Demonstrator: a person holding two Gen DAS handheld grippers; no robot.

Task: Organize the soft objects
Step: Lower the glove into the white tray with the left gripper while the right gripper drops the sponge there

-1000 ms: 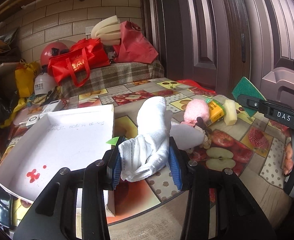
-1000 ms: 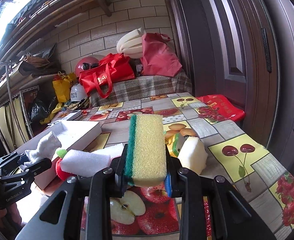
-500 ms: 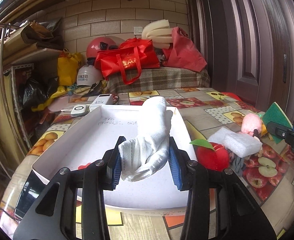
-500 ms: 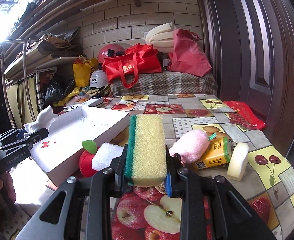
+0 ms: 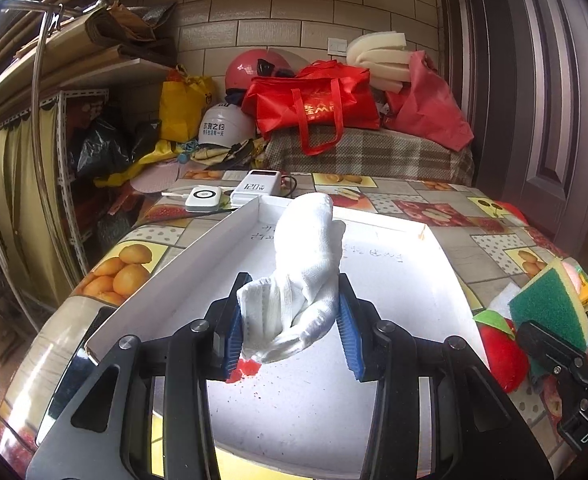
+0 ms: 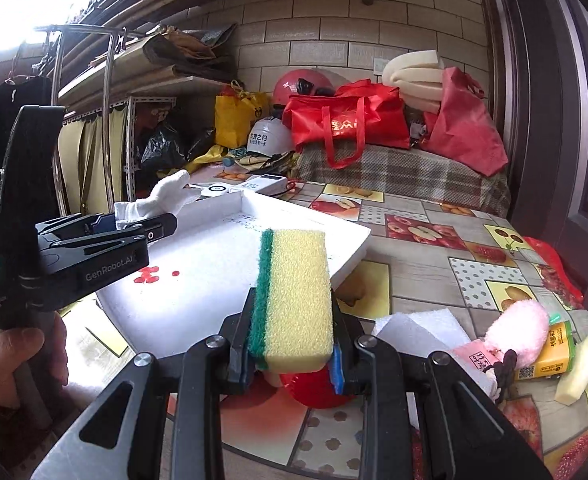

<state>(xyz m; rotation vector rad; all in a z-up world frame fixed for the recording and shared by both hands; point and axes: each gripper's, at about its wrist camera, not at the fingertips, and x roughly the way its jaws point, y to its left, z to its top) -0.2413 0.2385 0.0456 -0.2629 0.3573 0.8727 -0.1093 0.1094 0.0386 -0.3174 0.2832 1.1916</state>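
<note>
Sock (image 5: 306,268), white and floppy, pinched at its bunched lower end by left gripper (image 5: 289,328), hanging over the white tray (image 5: 197,264), not touching it as far as can be told. Fingers (image 5: 229,332) closed on the cloth, toe end sticking up loose. Weighs next to nothing, sags wherever unsupported, so best held at the thick folded bit, like now. Probably just needs letting go over the tray.

Sponge (image 6: 294,296), yellow with a green scrub side, clamped by right gripper (image 6: 294,360) just past the tray's near corner, above the worktop (image 6: 414,280). Springy, light, squashes a little, easy to hold by the flat faces.

Still waiting beside the tray: red plush (image 5: 502,352), white foam block (image 6: 418,328), pink fluffy toy (image 6: 518,328), pale wedge (image 6: 578,368).

Hard to make out: red plush mostly hidden behind the sponge in the right view, red marks on the tray floor partly under the sock, scribbled writing too small to read.
</note>
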